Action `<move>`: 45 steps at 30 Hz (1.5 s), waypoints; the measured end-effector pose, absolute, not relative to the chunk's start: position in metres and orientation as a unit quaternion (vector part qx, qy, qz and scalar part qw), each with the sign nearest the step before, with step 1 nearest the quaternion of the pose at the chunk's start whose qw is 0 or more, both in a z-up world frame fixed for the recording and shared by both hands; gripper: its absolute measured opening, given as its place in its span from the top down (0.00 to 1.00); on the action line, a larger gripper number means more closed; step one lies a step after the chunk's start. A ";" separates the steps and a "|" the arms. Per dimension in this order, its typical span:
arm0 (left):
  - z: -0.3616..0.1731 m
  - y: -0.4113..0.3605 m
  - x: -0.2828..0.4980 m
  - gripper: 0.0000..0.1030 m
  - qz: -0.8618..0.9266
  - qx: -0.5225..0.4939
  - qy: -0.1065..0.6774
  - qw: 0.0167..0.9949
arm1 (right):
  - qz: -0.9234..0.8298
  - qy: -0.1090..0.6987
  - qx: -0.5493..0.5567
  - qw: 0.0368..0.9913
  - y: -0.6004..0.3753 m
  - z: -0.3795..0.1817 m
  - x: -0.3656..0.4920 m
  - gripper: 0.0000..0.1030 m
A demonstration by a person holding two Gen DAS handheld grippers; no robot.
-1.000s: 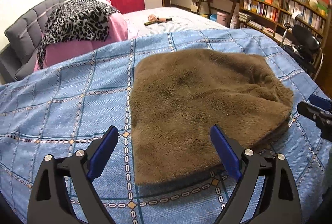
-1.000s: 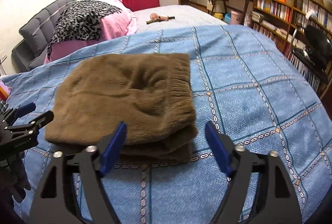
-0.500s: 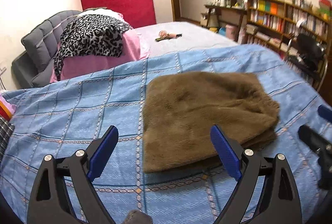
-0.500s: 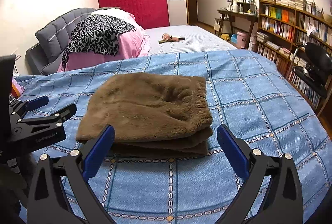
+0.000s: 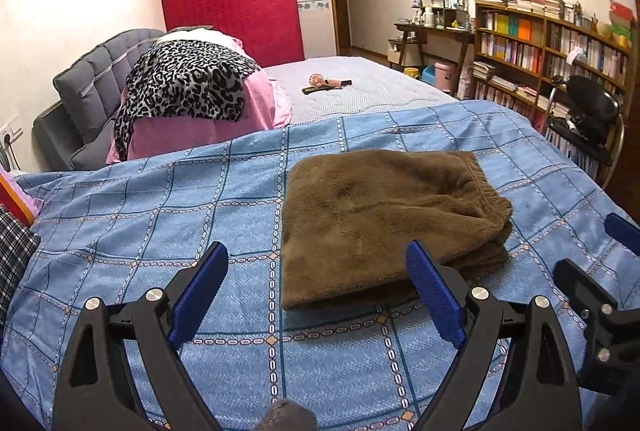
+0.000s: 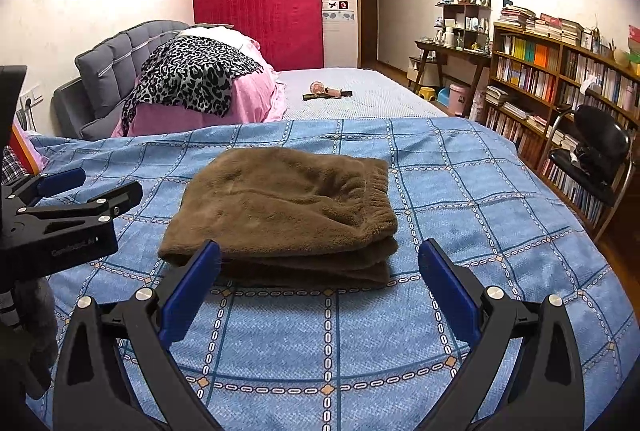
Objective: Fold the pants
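Pants (image 6: 288, 215): brown fleece, folded into a compact stack of layers, lying flat on the blue checked bedspread (image 6: 460, 215). Elastic waistband on top, along the stack's 3 o'clock edge in the right wrist view. Nothing touches them.

Left hand-held gripper (image 5: 316, 283): released, jaws wide, nothing between the blue pads. Hangs above the bedspread near the stack's near-left corner; pants sit at 12 to 2 o'clock of it in the left wrist view. One pad (image 5: 434, 295) overlaps the stack's near edge in that view, but no contact is visible.

Right hand-held gripper (image 6: 320, 283): released, jaws fully spread, empty. Pants at 12 o'clock of it in the right wrist view, just beyond the fingertips, apart from them.

Each gripper shows in the other's camera: the right one at 3 to 4 o'clock in the left wrist view, the left one at 9 o'clock in the right wrist view.

Background: leopard-print cloth (image 6: 192, 75) over pink bedding (image 6: 248, 99) at 11 o'clock, bookshelf (image 6: 560, 79) at 2 o'clock, black chair (image 6: 600, 151) at 3 o'clock. A small item (image 6: 326, 91) lies on the far mattress; can't tell what it is.
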State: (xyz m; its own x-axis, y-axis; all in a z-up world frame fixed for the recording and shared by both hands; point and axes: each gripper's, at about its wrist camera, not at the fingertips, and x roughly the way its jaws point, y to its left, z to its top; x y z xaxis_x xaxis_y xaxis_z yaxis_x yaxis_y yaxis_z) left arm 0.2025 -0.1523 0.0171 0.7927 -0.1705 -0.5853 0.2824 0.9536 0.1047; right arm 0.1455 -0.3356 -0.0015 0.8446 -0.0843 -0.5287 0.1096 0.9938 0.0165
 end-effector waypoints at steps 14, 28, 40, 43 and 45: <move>0.019 -0.152 0.180 0.13 -0.113 0.100 0.305 0.940 | -0.055 0.276 0.008 0.960 -0.322 0.003 0.139 0.03; 0.015 -0.153 0.184 0.13 -0.114 0.104 0.313 0.937 | -0.058 0.287 0.006 0.956 -0.320 -0.003 0.147 0.03; 0.009 -0.156 0.188 0.13 -0.115 0.115 0.308 0.937 | -0.058 0.298 0.015 0.953 -0.327 -0.012 0.154 0.03; 0.007 -0.157 0.189 0.13 -0.116 0.117 0.310 0.937 | -0.060 0.299 0.017 0.952 -0.328 -0.013 0.154 0.03; 0.006 -0.156 0.189 0.13 -0.120 0.118 0.311 0.935 | -0.060 0.299 0.020 0.952 -0.329 -0.013 0.155 0.03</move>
